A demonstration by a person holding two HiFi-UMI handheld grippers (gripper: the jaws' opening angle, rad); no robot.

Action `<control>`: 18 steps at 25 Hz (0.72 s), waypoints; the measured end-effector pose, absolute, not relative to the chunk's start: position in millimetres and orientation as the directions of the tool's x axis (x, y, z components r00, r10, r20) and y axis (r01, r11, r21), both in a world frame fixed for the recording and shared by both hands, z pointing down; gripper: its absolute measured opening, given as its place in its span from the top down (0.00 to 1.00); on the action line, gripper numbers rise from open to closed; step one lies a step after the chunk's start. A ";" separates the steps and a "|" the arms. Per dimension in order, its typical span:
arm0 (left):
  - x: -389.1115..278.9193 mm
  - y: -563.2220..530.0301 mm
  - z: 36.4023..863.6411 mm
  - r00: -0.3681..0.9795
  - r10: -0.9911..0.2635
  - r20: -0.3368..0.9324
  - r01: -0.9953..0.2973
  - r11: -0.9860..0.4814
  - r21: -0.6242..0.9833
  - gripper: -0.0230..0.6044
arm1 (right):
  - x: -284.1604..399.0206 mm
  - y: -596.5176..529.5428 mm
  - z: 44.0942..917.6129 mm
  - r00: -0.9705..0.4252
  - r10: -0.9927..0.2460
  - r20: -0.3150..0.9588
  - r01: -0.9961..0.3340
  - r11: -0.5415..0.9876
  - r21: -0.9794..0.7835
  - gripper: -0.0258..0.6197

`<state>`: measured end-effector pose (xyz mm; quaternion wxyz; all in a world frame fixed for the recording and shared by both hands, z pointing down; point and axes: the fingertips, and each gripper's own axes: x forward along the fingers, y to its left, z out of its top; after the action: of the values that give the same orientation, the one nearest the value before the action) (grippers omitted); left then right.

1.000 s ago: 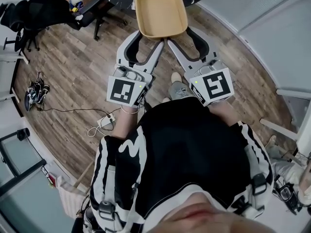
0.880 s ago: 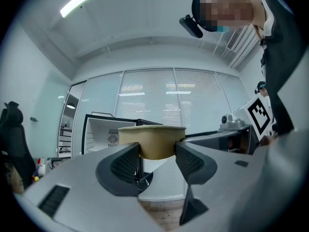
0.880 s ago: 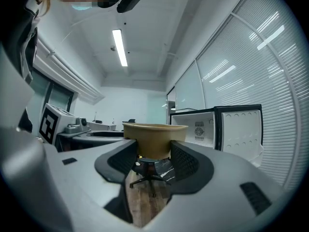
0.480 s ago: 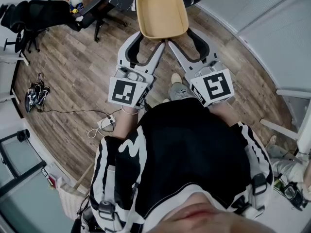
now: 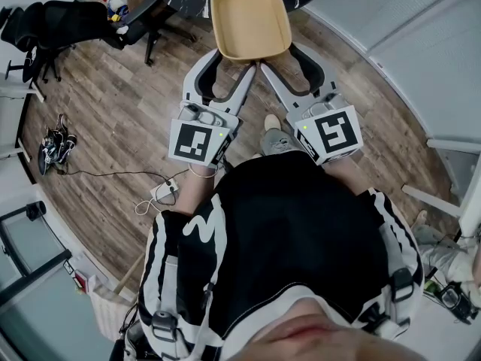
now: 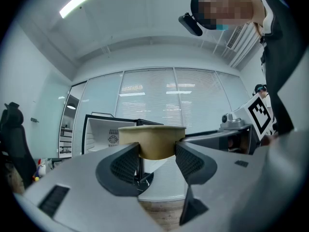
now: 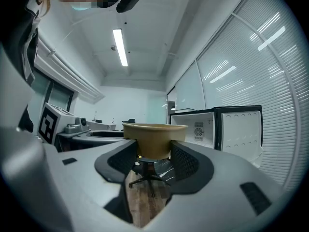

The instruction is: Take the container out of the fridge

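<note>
Holding tan container [image 5: 250, 17] outside open fridge [image 7: 227, 129], well in front of it; I'm clamping left gripper [image 5: 234, 61] fingers [image 6: 126, 162] and right gripper [image 5: 278, 57] fingers [image 7: 189, 164] on container's end.

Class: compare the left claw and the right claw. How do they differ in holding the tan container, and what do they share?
The left claw grips the container at its near left corner; the right claw grips its near right corner. In the head view the left claw slants inward to the right, the right claw inward to the left. Both are shut on the container.
</note>
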<state>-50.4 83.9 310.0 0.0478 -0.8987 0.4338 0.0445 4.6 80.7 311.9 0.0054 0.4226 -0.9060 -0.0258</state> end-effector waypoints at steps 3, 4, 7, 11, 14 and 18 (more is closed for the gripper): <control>-50.7 84.9 310.0 0.621 -0.775 -0.121 -0.783 -0.620 -0.045 0.58 | 4.4 81.7 311.3 -0.641 -0.768 -0.007 -0.767 0.640 0.054 0.61; -51.0 85.2 310.7 0.620 -0.775 -0.120 -0.783 -0.620 -0.042 0.58 | 4.2 82.0 311.6 -0.640 -0.768 -0.007 -0.767 0.639 0.050 0.61; -52.8 84.6 314.0 0.616 -0.779 -0.119 -0.786 -0.617 -0.034 0.58 | 3.5 82.0 314.3 -0.641 -0.768 0.007 -0.767 0.640 0.054 0.61; -52.3 84.4 314.6 0.617 -0.779 -0.115 -0.785 -0.618 -0.026 0.58 | 3.2 81.5 315.4 -0.640 -0.768 0.008 -0.767 0.640 0.053 0.61; -51.8 84.3 314.0 0.617 -0.778 -0.116 -0.785 -0.618 -0.027 0.58 | 3.4 81.1 315.7 -0.641 -0.767 0.005 -0.766 0.640 0.054 0.61; -53.3 84.9 315.5 0.612 -0.782 -0.118 -0.790 -0.613 -0.030 0.58 | 3.0 82.3 315.9 -0.642 -0.767 0.005 -0.765 0.641 0.055 0.61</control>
<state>-53.3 84.9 315.5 0.0392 -0.8969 0.4381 0.0464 3.0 82.3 315.9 0.0137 0.4228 -0.9058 -0.0240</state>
